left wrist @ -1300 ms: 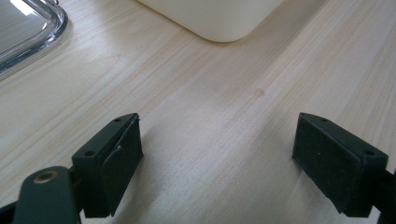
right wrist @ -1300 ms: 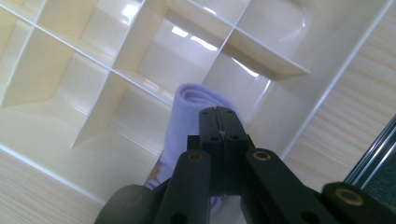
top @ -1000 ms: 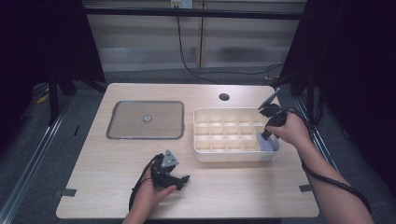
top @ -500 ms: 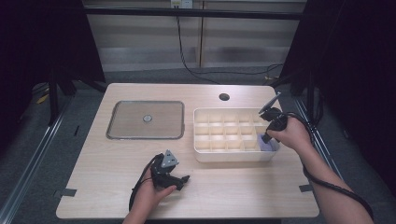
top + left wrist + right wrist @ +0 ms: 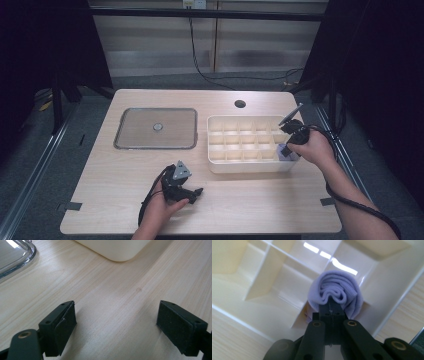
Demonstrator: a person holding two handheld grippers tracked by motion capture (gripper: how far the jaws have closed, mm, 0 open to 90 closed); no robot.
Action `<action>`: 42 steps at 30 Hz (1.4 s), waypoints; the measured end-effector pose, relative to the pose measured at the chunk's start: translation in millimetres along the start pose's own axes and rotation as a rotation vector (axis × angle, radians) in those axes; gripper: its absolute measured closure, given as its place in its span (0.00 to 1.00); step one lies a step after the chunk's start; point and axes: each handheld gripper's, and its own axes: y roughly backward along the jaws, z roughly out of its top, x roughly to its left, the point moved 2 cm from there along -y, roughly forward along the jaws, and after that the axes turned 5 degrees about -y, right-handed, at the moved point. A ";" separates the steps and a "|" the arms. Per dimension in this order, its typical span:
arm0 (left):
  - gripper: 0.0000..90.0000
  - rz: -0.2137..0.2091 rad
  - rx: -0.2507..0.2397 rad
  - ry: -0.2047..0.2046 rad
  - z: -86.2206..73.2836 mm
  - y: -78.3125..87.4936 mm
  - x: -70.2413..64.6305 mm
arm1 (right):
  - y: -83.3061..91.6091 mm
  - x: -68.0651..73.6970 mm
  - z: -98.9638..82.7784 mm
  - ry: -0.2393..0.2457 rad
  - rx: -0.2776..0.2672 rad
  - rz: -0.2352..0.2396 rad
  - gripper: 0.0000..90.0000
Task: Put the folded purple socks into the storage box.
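- Rolled lavender cloth [image 5: 336,295] — looks like a rolled sock or small knit item — sits in the corner compartment of the cream divided organizer box [image 5: 235,145], at the box's near right end in the high view, where a bit of it [image 5: 286,151] shows under the right hand.
- Right gripper [image 5: 331,305]: jaws closed together, pinching a fold at the top of the roll; in the right gripper view the black tips are pressed into the fabric's centre.
- Left gripper [image 5: 116,322]: jaws wide apart, nothing between them, resting low over bare table [image 5: 120,297] near the box's corner. Seen in the high view [image 5: 196,192] in front of the box.
- Clear flat lid [image 5: 155,128] lies on the table, to the left of the box and apart from it.
- Handling judgement: cloth is light, soft, compressible, not fragile; the roll could unwind if pulled by one loose layer. Best hold is across the thick bundled middle, or several folds at once, rather than an outer edge.
- The roll fills the compartment closely, so pushing straight down should seat it.
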 end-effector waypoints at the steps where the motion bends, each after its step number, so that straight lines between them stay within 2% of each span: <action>1: 0.17 -0.001 0.001 0.000 0.0 0.1 0.0 | -4.4 -1.3 -1.5 0.001 0.010 -0.012 1.00; 2: 0.17 0.000 0.000 0.000 0.0 0.0 0.0 | -9.2 -2.2 -3.4 -0.005 0.022 -0.019 1.00; 5: 0.17 0.000 0.000 0.000 0.0 0.0 0.0 | -22.6 -2.4 -7.7 -0.005 0.018 0.015 1.00; 7: 0.17 -0.001 0.002 -0.001 0.1 0.2 0.0 | -26.3 -1.8 -8.0 -0.003 0.013 0.030 1.00; 11: 0.17 0.000 0.002 0.000 0.0 0.0 0.0 | -31.5 -0.9 -5.0 -0.002 0.018 0.025 1.00; 16: 0.17 0.000 0.001 0.001 0.0 0.0 -0.1 | -32.2 -1.2 -3.5 0.004 0.019 0.020 1.00; 23: 0.17 0.000 0.001 0.000 0.0 0.0 -0.1 | -32.0 0.3 -5.3 -0.016 0.022 0.032 1.00; 35: 0.17 0.002 0.001 0.000 0.1 0.0 0.0 | -30.3 5.9 -11.6 0.023 0.043 0.042 1.00; 42: 0.17 0.002 0.001 0.000 0.1 0.0 0.1 | -26.6 7.8 -15.0 0.022 0.040 0.049 1.00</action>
